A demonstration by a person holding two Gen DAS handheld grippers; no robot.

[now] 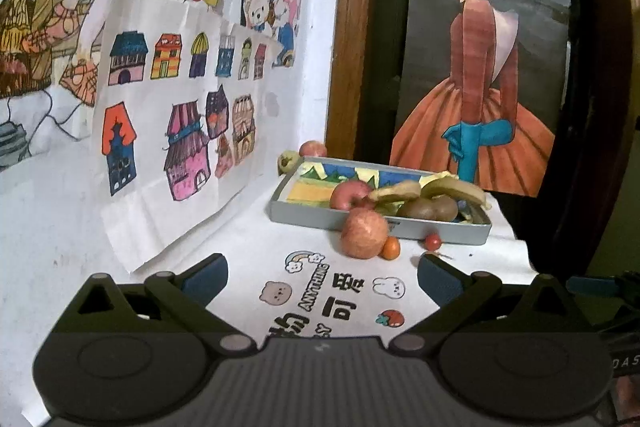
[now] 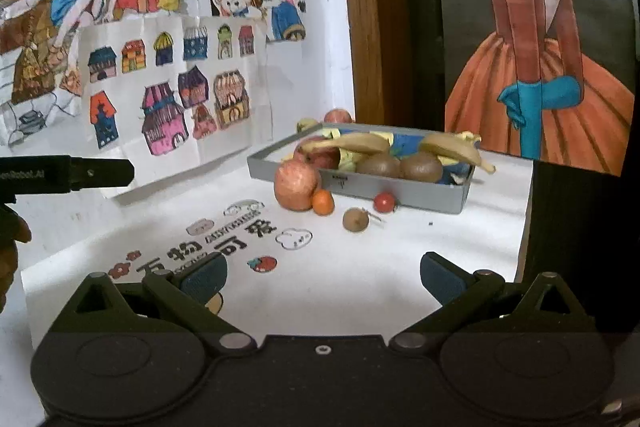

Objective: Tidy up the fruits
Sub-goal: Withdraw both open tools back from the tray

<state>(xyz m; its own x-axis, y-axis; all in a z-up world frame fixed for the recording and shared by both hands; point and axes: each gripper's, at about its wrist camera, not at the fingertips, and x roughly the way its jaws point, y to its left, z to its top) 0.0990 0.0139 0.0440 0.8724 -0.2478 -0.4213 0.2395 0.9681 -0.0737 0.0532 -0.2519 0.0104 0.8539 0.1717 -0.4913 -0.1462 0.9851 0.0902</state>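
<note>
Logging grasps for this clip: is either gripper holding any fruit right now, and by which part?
Nothing is held. The left gripper and right gripper are both open with only tabletop between their fingers; the fruit lies ahead by the tray.

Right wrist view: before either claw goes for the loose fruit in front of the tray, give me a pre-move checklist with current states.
1. Right claw open, empty: ok.
2. Left claw open, empty: ok.
3. Small kiwi stands apart from other fruit: ok.
4. Apple clear of orange: not ok, touching.
5. Free space in tray: ok, far end.
6. Cherry tomato clear of tray wall: cannot tell.
</note>
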